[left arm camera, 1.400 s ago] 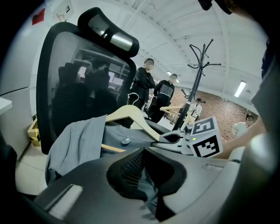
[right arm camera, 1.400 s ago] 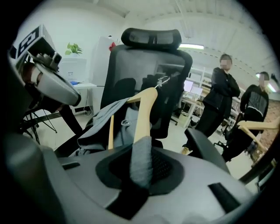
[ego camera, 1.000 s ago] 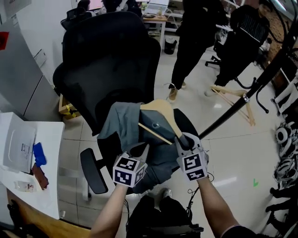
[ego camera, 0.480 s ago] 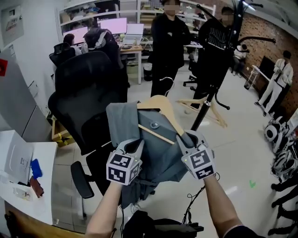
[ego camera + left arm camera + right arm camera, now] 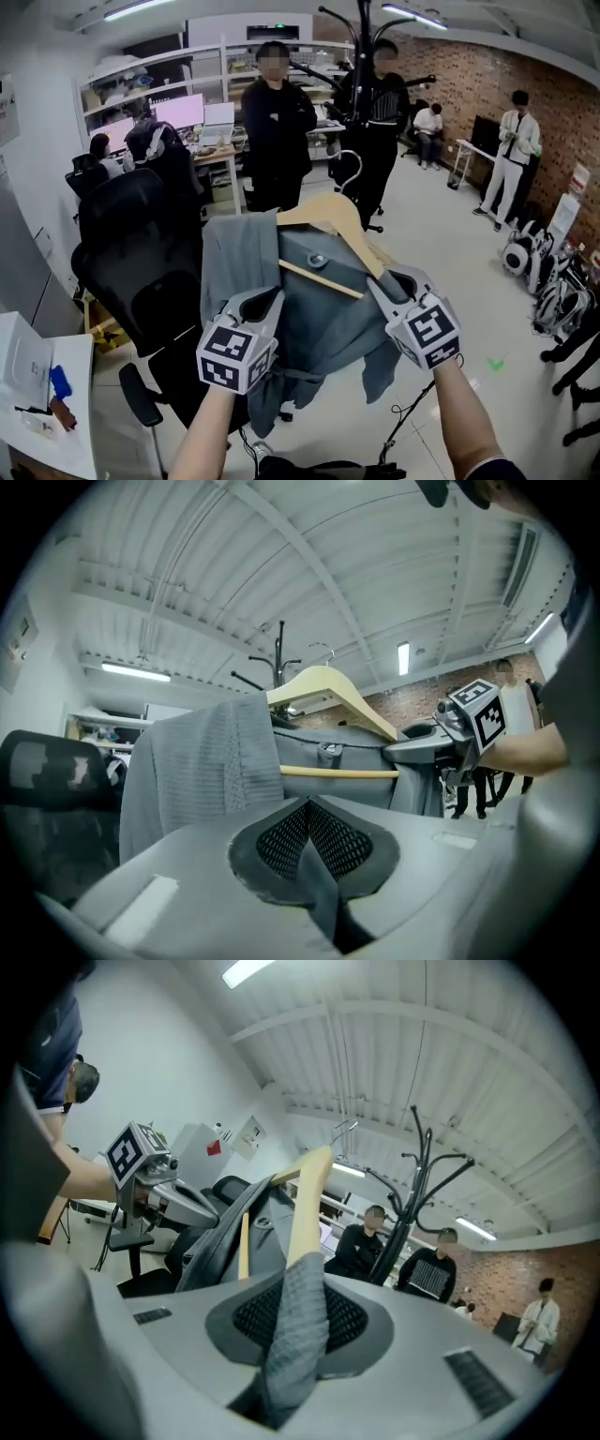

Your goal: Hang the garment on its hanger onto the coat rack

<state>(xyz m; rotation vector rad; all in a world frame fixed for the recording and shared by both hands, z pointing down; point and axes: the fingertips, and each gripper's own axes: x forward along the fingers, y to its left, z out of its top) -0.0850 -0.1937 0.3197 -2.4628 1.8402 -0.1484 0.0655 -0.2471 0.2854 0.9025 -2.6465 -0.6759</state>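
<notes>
A grey garment (image 5: 309,309) hangs on a wooden hanger (image 5: 328,217) with a metal hook (image 5: 349,171), held up in front of me. My left gripper (image 5: 262,302) is shut on a fold of the garment's cloth (image 5: 314,860) at its lower left. My right gripper (image 5: 389,279) is shut on cloth (image 5: 295,1321) wrapped over the end of the hanger's right arm (image 5: 307,1206). The black coat rack (image 5: 364,42) stands farther back, beyond the hook, with its prongs bare (image 5: 424,1171).
Two people (image 5: 277,131) stand close to the coat rack, and others stand at the right by the brick wall (image 5: 514,141). A black office chair (image 5: 141,253) is at my lower left. A white table (image 5: 28,375) sits at the left edge.
Both grippers have lifted the garment and hanger up off the chair. My view has swung upward, so the top of the coat rack and the people now show.
</notes>
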